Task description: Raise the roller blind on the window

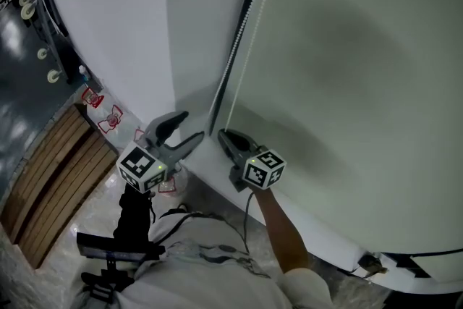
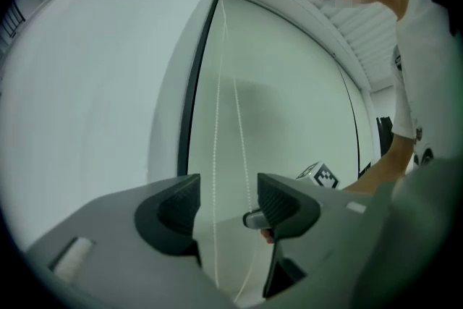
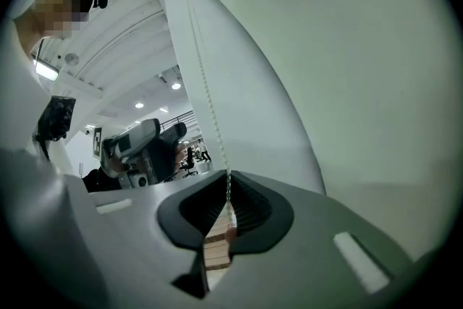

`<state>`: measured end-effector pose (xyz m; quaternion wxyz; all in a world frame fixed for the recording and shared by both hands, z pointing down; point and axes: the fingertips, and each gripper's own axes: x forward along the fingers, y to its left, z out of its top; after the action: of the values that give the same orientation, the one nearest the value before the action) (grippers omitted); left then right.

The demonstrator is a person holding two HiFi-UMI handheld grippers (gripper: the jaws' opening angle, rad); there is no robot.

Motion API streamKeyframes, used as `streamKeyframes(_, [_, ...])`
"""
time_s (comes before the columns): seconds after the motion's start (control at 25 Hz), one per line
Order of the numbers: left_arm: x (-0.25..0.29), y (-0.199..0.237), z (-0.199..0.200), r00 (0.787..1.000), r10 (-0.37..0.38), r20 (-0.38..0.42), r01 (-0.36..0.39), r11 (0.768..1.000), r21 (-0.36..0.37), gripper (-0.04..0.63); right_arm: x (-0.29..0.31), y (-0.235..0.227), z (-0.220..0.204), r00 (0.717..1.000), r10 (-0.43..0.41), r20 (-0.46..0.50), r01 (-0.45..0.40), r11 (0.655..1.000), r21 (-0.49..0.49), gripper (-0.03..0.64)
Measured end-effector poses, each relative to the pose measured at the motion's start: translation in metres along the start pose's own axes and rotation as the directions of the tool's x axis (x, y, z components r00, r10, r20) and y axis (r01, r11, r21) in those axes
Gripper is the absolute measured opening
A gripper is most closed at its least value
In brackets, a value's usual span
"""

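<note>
roller blind [image 1: 347, 83] hangs lowered to the right of a white wall [image 1: 108, 25], its pale sheet running top to bottom. its bead chain [image 1: 252, 32] drops straight down along the sheet's left edge. left gripper [image 1: 194, 124] points level at the chain with its jaws spread wide; both strands pass between them and neither pad presses on them. right gripper [image 1: 221, 134], just beside it, has its jaws closed, pinching one strand.
</note>
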<state>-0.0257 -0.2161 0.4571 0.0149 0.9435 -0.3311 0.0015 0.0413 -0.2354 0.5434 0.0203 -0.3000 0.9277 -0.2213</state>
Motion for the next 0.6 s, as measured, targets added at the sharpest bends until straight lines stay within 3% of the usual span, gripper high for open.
streamKeyframes(0.12, [0.005, -0.008, -0.003, 1.000, -0.013, -0.025, 0.013, 1.000, 0.006, 0.242, -0.005, 0.013, -0.004, 1.000, 0.019, 0.007, -0.019, 1.000, -0.003, 0.017])
streamKeyframes(0.44, [0.033, -0.051, -0.004, 0.984, -0.177, -0.005, 0.176, 0.983, -0.061, 0.234, -0.004, 0.075, -0.023, 0.992, 0.129, -0.015, -0.130, 0.988, -0.083, 0.017])
streamKeyframes(0.48, [0.032, -0.053, -0.002, 0.982, -0.187, 0.010, 0.187, 0.980, -0.071, 0.181, -0.004, 0.081, -0.026, 0.990, 0.138, -0.016, -0.139, 0.986, -0.088, 0.017])
streamKeyframes(0.56, [0.030, -0.056, 0.004, 0.978, -0.202, 0.047, 0.206, 0.974, -0.099, -0.002, -0.005, 0.088, -0.027, 0.989, 0.149, -0.011, -0.150, 0.985, -0.090, 0.018])
streamKeyframes(0.6, [0.029, -0.058, 0.006, 0.976, -0.212, 0.058, 0.217, 0.970, -0.110, -0.002, -0.007, 0.089, -0.026, 0.988, 0.152, -0.010, -0.152, 0.984, -0.090, 0.018])
